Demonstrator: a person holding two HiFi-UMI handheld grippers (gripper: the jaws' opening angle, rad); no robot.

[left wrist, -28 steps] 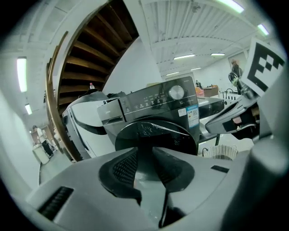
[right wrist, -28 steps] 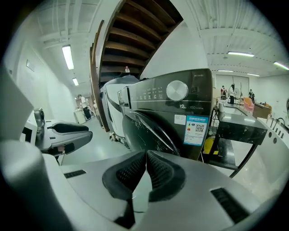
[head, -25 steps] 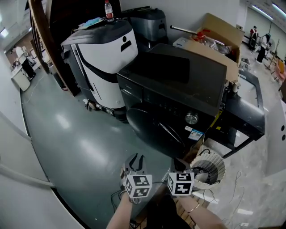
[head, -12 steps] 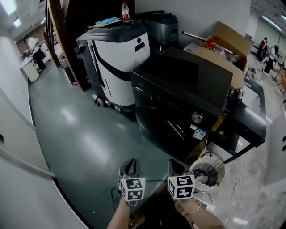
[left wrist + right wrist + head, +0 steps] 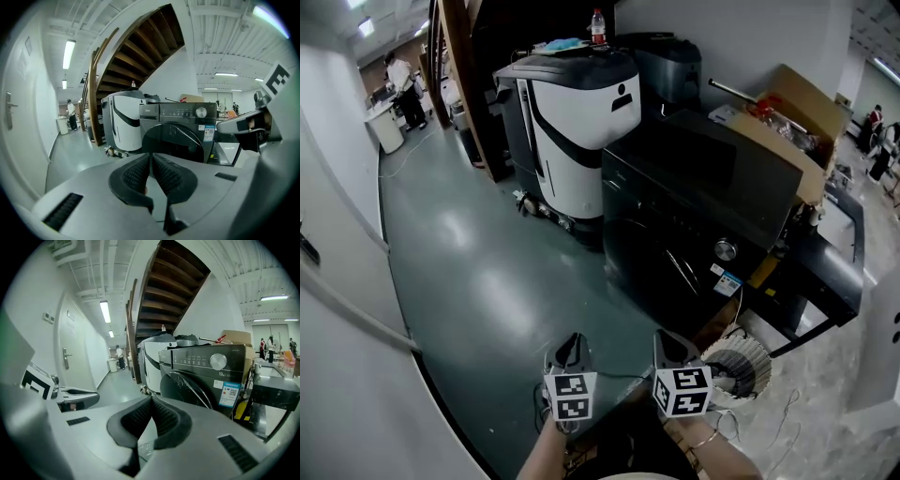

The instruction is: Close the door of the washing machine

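The dark washing machine (image 5: 703, 202) stands ahead of me, its round glass door (image 5: 670, 272) lying flat against its front. In the left gripper view the machine (image 5: 180, 112) and its door (image 5: 174, 140) are straight ahead, well beyond the jaws. My left gripper (image 5: 573, 342) hangs low over the floor, short of the machine; its jaws have just been closing and now meet with nothing between them (image 5: 151, 155). My right gripper (image 5: 668, 339) is beside it, shut and empty (image 5: 152, 400), facing the door (image 5: 187, 387).
A white-and-black machine (image 5: 581, 122) with a bottle (image 5: 598, 23) on top stands left of the washer. A cardboard box (image 5: 787, 112) and a black frame (image 5: 830, 272) are on the right. A round fan (image 5: 736, 361) lies by my right gripper. A person (image 5: 398, 75) stands far back.
The left gripper's jaws, apart a second ago, have come together. The door stood ajar then and now lies against the machine. Both grippers have drawn back from the washer.
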